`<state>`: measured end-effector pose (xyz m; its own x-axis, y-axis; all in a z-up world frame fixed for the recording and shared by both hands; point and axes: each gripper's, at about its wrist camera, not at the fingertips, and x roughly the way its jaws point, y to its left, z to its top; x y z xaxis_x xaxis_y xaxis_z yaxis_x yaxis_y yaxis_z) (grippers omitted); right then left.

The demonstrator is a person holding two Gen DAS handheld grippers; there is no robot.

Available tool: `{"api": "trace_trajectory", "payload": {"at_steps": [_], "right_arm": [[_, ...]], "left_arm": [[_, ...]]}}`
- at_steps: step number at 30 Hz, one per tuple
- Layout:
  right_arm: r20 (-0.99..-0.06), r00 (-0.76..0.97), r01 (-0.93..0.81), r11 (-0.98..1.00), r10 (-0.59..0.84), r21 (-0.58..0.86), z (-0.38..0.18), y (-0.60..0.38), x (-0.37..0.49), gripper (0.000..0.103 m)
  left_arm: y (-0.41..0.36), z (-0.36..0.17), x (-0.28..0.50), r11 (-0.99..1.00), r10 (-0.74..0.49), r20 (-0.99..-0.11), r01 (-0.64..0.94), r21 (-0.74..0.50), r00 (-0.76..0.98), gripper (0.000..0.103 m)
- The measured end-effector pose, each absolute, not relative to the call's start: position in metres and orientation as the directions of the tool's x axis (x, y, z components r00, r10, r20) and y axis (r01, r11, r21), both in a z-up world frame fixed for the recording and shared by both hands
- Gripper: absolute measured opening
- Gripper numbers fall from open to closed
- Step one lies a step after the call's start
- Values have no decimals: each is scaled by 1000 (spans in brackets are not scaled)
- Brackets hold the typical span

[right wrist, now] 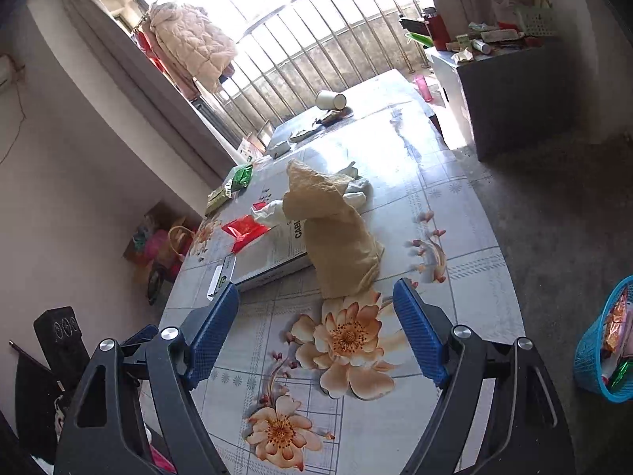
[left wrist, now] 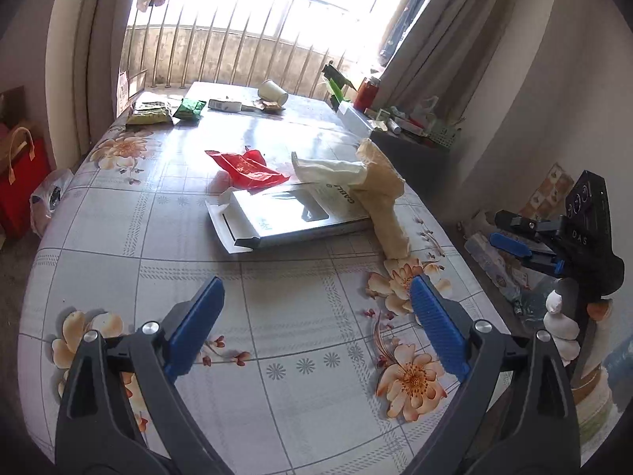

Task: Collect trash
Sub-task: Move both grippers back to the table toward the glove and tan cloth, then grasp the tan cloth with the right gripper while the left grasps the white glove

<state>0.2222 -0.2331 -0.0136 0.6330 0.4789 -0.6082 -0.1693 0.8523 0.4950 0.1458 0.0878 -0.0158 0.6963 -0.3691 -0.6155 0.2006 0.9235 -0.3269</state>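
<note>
— Sunlit worktop (left wrist: 277, 316), floral cloth. Both grippers' jaws wide, holding nothing; crumpled tan paper (right wrist: 336, 237) leans on the flat box (left wrist: 292, 217) just ahead.

— Right gripper (right wrist: 316, 332) might only pinch that paper's edge; the blue basket (right wrist: 593, 356) is well apart, so it could drop.

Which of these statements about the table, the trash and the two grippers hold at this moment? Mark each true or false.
1. The paper cup lies on its side at the far end of the table. True.
2. The left gripper holds the red wrapper. False: it is empty, and the wrapper lies on the table.
3. The tan crumpled paper partly rests on the flat white box. True.
4. The blue basket stands on the table. False: it is on the floor beside it, already holding trash.
5. The right gripper is open and empty. True.
</note>
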Motion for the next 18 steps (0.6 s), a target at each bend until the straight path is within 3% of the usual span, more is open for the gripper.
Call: {"api": "trace_trajectory", "payload": {"at_steps": [7,11,13,15,18], "right_arm": [[-677,655,-230,942,335,244,2,-163,303,78],[-706,658,-214,964,263,160,-2,-142,335,67],[-722,644,-213,966,251,146,-9,-138,346,59],[-741,625,-209,967,244,142,-17,-138,354,39],[-740,619,-193,965,262,180,-22,-144,352,18]], "left_arm": [[93,-15,156,912,-398,-604,225,-344,690,91],[96,5,184,908,-411,-587,252,-336,698,81],[95,14,202,907,-417,-582,276,-319,698,78],[90,18,219,905,-424,-589,297,-304,689,72],[77,18,244,898,-440,-589,348,-270,678,67]]}}
